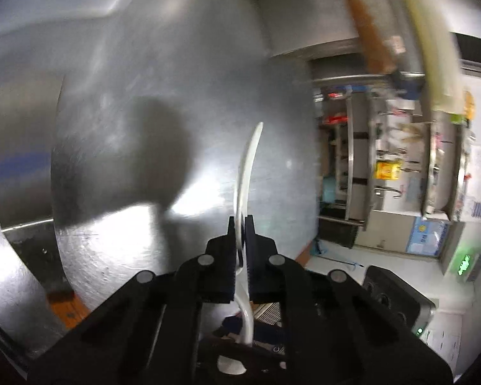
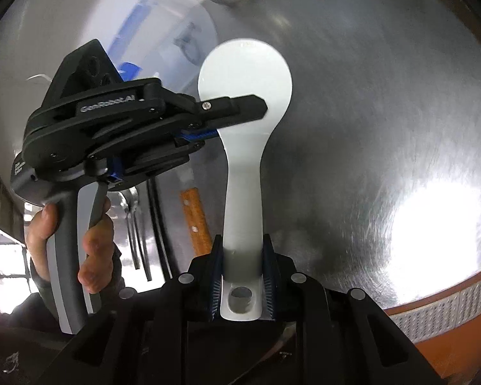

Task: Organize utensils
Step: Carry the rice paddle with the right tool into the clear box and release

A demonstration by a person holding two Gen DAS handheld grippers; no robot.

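Item: white rice paddle [image 2: 243, 173], centre frame, held over the steel counter [image 2: 384, 128] by both tools. Right gripper [image 2: 242, 276] clamps its handle end, steadying it upright; left gripper [image 1: 240, 224], entering from centre left, pinches the blade edge-on, apparently to take it over. Wooden-handled utensil [image 2: 194, 218] lies beyond, lower centre.

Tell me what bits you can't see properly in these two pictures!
- White rice paddle: left wrist view shows it only edge-on.
- Left gripper: its far finger is hidden behind the paddle head in the right wrist view.
- Shelves: contents blurred, too small.
- Wooden-handled utensil: partly hidden by the right gripper.
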